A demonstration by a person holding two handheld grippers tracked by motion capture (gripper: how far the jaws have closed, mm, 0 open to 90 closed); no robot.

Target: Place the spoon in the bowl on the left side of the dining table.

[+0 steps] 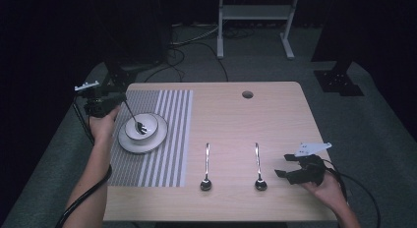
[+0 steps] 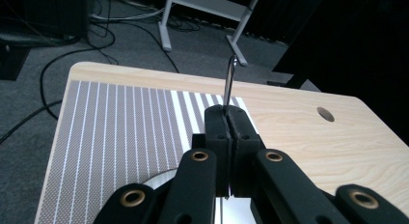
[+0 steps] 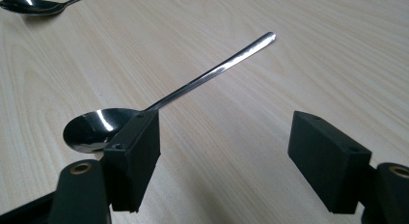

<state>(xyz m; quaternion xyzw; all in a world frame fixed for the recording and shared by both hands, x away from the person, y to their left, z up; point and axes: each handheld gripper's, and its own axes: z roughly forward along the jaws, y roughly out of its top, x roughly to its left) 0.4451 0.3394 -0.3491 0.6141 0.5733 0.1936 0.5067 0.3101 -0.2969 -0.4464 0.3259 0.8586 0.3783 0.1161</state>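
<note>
Pale wood bench (image 1: pixel 275 115) w/ a grey-and-white striped mat (image 1: pixel 167 139) on its left part. High view: left hand-held gripper (image 1: pixel 105 104) sits at the bench's far-left edge, over the mat's corner, jaws closed on the handle of a spoon (image 1: pixel 136 121); spoon slants down to the right, its bowl end inside a small white bowl (image 1: pixel 141 126) that stands on a white plate (image 1: pixel 142 135) on the mat. Left hand (image 1: pixel 104 124) wraps the tool from below, forearm coming up from the bottom-left. Two more spoons lie on bare wood, bowls toward the person, handles pointing away: middle spoon (image 1: pixel 206 166) and right spoon (image 1: pixel 258 166). Right hand-held gripper (image 1: pixel 287 166) is just right of the right spoon's bowl, jaws spread wide, holding nothing; right hand (image 1: pixel 327 186) behind it, near the bench's front-right corner. Left gripper view: jaws pressed together on the spoon handle (image 2: pixel 230 79), which sticks up past them; striped mat (image 2: pixel 120 132) below. Right gripper view: jaws wide apart, right spoon (image 3: pixel 159 108) lying flat on the wood, bowl partly hidden behind one jaw, handle angling across the gap; middle spoon (image 3: pixel 34 6) farther off at top-left.
</note>
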